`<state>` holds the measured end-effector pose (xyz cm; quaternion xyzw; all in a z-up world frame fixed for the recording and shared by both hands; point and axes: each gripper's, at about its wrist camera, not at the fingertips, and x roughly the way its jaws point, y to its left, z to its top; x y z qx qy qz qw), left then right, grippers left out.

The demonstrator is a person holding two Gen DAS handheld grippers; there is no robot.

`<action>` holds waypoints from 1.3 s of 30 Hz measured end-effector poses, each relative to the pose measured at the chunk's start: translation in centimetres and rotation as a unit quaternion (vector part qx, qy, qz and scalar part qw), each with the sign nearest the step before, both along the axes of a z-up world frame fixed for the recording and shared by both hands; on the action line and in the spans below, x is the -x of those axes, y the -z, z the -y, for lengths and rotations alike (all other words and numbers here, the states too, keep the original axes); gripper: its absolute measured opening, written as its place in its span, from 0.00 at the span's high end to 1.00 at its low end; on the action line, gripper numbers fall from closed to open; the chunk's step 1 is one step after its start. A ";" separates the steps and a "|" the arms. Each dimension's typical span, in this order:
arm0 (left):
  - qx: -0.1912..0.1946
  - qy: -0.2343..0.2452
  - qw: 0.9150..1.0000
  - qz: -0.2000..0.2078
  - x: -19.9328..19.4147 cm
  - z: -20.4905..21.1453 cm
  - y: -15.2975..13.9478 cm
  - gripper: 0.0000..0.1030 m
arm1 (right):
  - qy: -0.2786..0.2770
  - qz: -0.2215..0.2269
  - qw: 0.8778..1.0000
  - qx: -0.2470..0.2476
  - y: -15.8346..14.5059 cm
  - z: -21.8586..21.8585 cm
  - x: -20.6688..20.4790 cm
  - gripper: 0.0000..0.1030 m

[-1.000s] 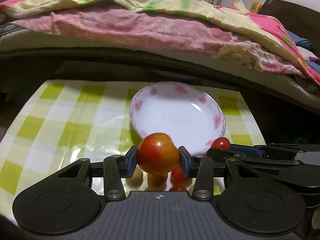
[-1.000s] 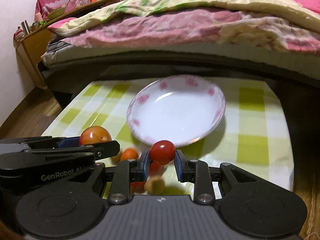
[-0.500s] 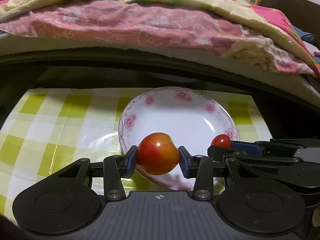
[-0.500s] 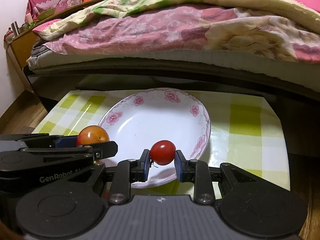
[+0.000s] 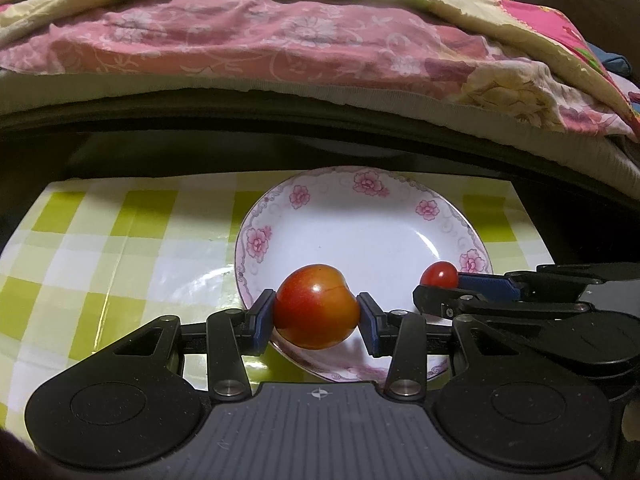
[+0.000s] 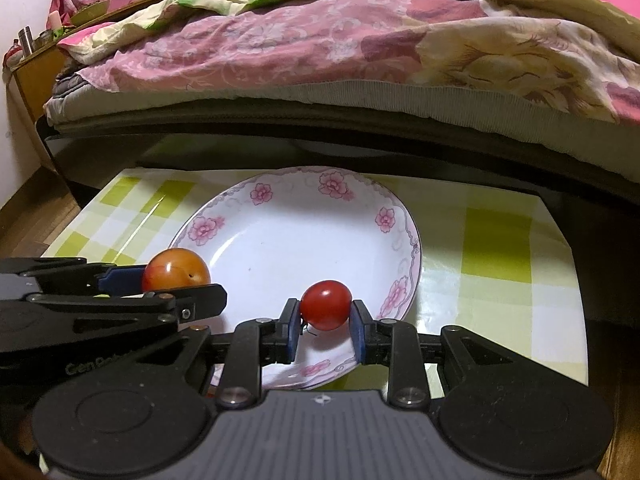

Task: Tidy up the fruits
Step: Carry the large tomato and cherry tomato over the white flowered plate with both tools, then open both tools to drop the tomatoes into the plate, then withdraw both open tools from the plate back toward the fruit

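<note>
Green-checked tablecloth (image 5: pixel 100 248) carries a floral plate (image 5: pixel 360 240). Left gripper (image 5: pixel 316 314) grasps a glossy orange-red plum (image 5: pixel 316 306) over its six-o'clock rim; right gripper (image 6: pixel 325 320) clenches a cherry tomato (image 6: pixel 326 304) at three o'clock.

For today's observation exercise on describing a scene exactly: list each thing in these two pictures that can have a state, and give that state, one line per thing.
Left gripper: shut on the plum, over the plate's near edge.
Plum: held, off the plate.
Right gripper: shut on the cherry tomato.
Cherry tomato: held over the plate's near part.
Plate: flat on the checked cloth, nothing lying in it.
Quilt: rumpled on the bed.
</note>
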<state>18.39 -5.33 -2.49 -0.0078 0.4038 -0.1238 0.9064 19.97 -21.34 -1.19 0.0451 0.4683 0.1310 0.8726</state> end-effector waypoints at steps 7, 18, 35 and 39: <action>-0.006 0.001 1.000 0.002 0.0 0.0 -0.1 0.48 | -0.004 0.007 1.000 0.020 0.0 -0.4 -0.1 0.70; -0.017 -0.004 1.000 0.015 0.7 -0.3 -1.2 0.37 | -0.001 0.020 0.999 0.033 -0.7 -0.4 0.2 0.66; -0.023 0.000 0.999 0.042 3.7 -0.7 -4.1 0.31 | 0.005 0.044 0.999 0.022 -3.9 0.0 2.7 0.59; -0.023 -0.005 0.999 0.043 4.7 -1.2 -4.5 0.31 | 0.005 0.045 0.999 0.016 -4.6 0.1 3.8 0.57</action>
